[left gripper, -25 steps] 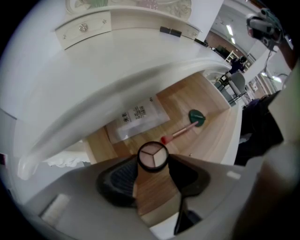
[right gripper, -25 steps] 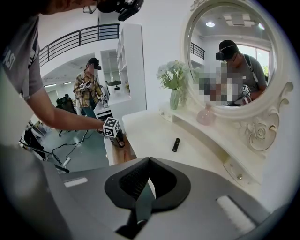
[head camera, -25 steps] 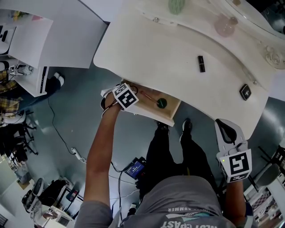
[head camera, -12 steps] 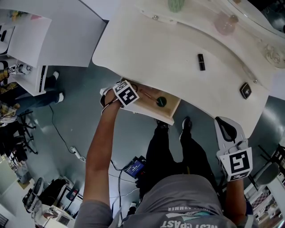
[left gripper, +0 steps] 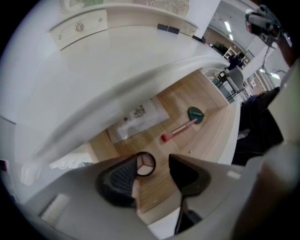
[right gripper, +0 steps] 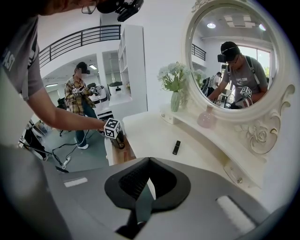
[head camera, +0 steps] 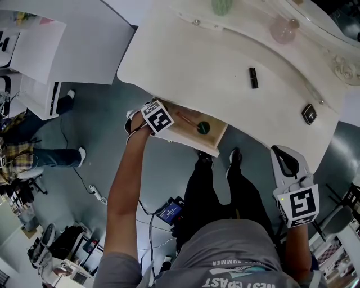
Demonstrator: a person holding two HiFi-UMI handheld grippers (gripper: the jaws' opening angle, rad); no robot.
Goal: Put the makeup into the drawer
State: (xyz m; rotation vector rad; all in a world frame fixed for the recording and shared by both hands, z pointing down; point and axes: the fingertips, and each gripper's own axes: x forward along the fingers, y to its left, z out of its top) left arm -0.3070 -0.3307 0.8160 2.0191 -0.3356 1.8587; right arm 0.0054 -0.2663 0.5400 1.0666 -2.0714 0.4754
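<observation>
The wooden drawer under the white counter stands pulled out. The left tongs reach into its left end with jaws spread. Between them, right against the tip of the left jaw, a small round black-rimmed case lies on the drawer floor; whether the jaw actually touches it cannot be told. Farther along the drawer lie a white printed tube, partly under the counter's edge, then a pink brush with a red tip, and just past the brush's far end a green round piece.

The right tongs hang off to the person's right, away from the counter's front edge, jaws pressed together with nothing in them.

On the counter top a black lipstick lies in the open, and a small black square compact sits near the front edge, well apart from it. A pink bottle and a green vase stand on the raised back ledge below the round mirror
</observation>
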